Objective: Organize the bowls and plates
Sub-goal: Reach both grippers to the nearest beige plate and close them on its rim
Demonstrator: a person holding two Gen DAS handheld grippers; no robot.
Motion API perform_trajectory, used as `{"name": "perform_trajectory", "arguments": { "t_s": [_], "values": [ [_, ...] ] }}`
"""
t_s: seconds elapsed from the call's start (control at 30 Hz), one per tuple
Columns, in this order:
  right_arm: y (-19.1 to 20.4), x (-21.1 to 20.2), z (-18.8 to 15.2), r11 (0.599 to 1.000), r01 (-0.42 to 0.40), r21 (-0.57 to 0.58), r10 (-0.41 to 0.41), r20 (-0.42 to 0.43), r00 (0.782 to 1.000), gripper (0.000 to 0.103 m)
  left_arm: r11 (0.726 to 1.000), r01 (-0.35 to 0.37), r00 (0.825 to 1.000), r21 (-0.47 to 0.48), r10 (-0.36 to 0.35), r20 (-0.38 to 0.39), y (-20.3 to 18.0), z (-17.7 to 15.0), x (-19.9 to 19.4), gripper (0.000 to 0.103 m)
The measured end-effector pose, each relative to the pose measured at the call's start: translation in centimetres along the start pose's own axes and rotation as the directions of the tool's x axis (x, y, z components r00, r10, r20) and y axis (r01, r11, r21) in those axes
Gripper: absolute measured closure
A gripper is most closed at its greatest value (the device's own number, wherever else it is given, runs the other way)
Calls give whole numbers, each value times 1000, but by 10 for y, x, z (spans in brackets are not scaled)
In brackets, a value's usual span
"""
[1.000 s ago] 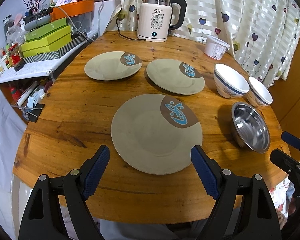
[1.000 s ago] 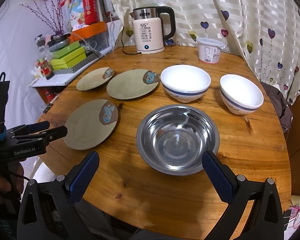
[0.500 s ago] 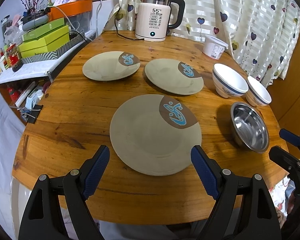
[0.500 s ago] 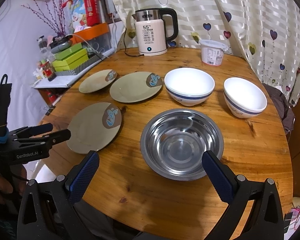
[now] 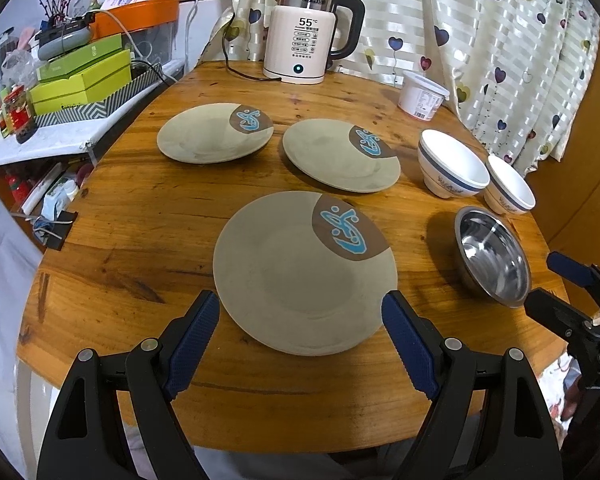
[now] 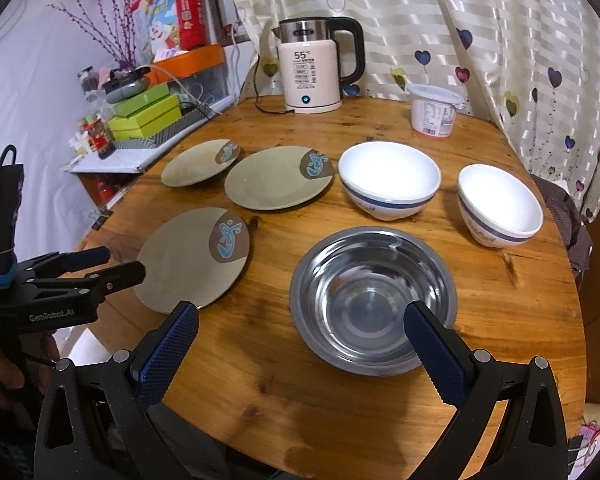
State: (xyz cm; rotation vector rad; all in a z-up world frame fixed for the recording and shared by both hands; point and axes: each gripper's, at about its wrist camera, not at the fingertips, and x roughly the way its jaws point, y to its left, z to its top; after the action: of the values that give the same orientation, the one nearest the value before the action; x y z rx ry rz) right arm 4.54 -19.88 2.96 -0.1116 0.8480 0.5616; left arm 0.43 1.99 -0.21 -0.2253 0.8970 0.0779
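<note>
Three beige plates with a brown-and-blue patch lie on the round wooden table (image 5: 148, 216): the near plate (image 5: 300, 276), the middle plate (image 5: 336, 158) and the far left plate (image 5: 212, 134). Two white bowls with a blue band, the larger bowl (image 6: 388, 178) and the smaller bowl (image 6: 498, 204), stand behind a steel bowl (image 6: 372, 300). My left gripper (image 5: 300, 332) is open, just short of the near plate's front rim. Open too, my right gripper (image 6: 300, 344) hovers at the steel bowl's near rim. Neither holds anything.
A white electric kettle (image 5: 304, 36) and a white lidded tub (image 5: 422, 94) stand at the table's back by the heart-print curtain. Green boxes (image 5: 80, 76) and clutter fill a shelf on the left. The table edge (image 6: 380, 456) runs just below both grippers.
Both grippers have drifted slightly forward over the table, with the right one closing in on the steel bowl. Nothing on the table has moved and both stay open.
</note>
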Motion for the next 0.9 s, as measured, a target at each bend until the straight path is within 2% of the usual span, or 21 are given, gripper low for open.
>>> {"name": "perform_trajectory", "arguments": {
  "t_s": [0.53, 0.9],
  "values": [
    [33, 25, 29, 994, -55, -94, 53, -25, 998, 0, 997, 24, 1000, -72, -25, -10, 32, 9, 11, 19],
    [57, 49, 60, 988, -84, -129, 80, -33, 996, 0, 993, -8, 1000, -117, 8, -2, 61, 21, 18, 19]
  ]
}}
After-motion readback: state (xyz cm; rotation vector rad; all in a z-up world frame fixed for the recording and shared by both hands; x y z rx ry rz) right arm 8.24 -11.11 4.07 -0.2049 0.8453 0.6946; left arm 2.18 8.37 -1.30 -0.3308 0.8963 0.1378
